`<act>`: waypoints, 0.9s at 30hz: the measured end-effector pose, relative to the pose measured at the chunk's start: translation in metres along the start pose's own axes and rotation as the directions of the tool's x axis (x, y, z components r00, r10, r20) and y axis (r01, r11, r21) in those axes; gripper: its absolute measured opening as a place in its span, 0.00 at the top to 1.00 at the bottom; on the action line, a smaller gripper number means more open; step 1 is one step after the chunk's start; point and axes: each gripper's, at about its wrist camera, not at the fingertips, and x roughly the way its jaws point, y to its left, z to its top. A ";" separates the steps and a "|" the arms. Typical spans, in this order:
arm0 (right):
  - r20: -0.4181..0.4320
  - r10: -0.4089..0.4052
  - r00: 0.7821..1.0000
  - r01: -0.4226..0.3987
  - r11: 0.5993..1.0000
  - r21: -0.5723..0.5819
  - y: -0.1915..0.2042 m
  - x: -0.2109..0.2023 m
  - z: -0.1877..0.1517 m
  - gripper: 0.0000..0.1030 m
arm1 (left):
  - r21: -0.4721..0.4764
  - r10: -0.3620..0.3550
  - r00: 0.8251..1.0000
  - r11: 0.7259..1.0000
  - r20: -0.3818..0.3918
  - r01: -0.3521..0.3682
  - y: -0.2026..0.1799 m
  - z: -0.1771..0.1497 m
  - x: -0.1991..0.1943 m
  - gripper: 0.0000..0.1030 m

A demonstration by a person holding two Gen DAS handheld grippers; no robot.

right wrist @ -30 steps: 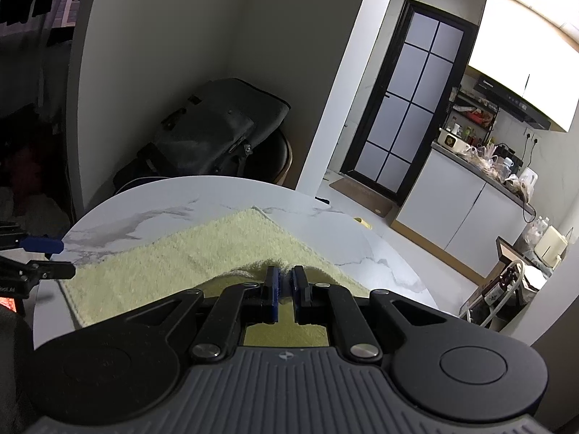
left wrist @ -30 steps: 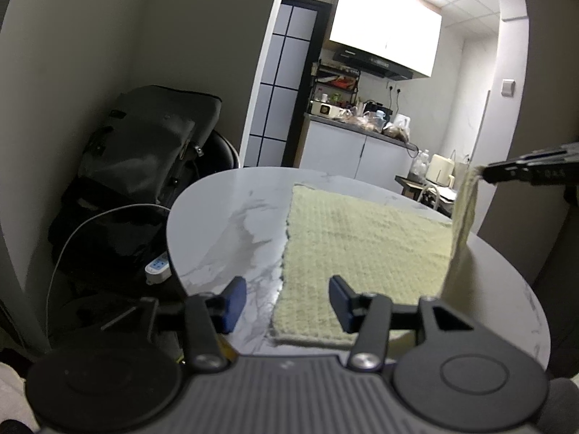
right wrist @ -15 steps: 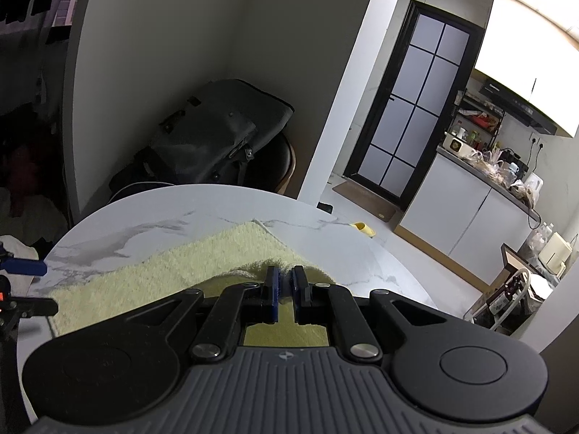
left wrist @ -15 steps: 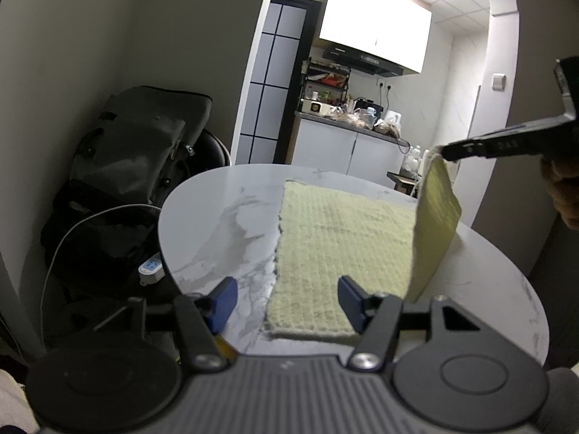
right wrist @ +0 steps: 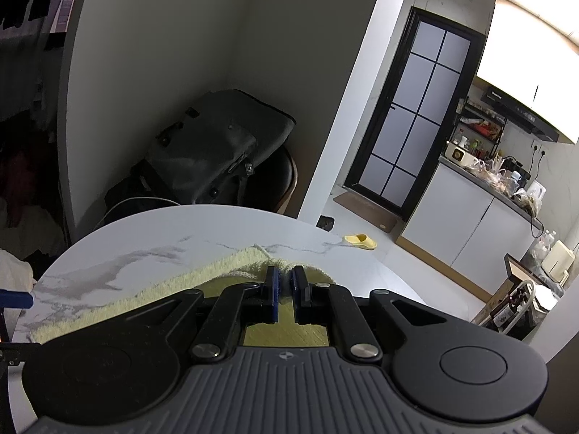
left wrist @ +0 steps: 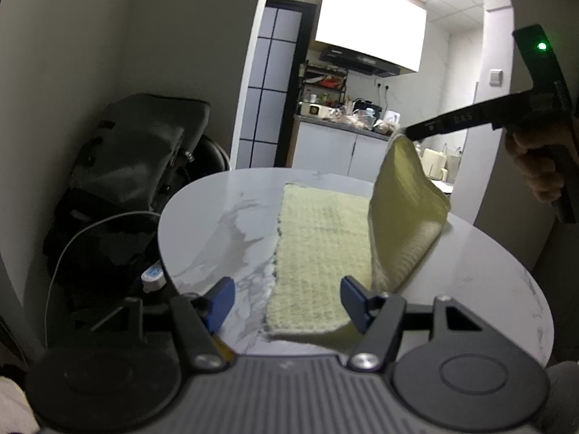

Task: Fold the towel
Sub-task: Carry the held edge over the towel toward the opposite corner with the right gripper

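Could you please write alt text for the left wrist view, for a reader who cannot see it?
The right gripper, shut on a corner of the yellow towel, lifts that side above the round marble table. The left gripper hangs open at the towel's near edge.

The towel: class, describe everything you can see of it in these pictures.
The towel is pale yellow, rectangular, with a coarse woven, waffle-like texture. Most of it lies flat on the round marble-look table. One edge is lifted and curls over the flat part, pinched by the shut right tool. The open left tool hovers by its near end, its right finger close to the lifted edge; contact cannot be told.
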 end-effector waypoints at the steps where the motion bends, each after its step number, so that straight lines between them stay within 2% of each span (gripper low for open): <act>1: 0.002 0.000 1.000 0.000 1.000 0.001 0.000 0.001 0.001 0.92 | -0.008 0.001 1.000 1.000 -0.002 -0.001 0.002 0.000 0.001 0.34; 15: -0.012 -0.008 1.000 0.008 1.000 0.010 0.003 0.041 0.016 0.92 | -0.058 -0.002 1.000 0.998 -0.011 0.001 0.012 -0.001 0.000 0.34; 20: -0.024 -0.005 1.000 0.006 1.000 0.014 0.005 0.058 0.019 0.92 | -0.048 -0.003 1.000 0.999 -0.016 0.002 0.011 -0.001 0.001 0.34; 27: -0.023 -0.003 1.000 0.003 1.000 -0.001 0.008 0.066 0.025 0.92 | -0.078 0.003 1.000 0.997 -0.002 -0.003 0.014 -0.002 -0.002 0.34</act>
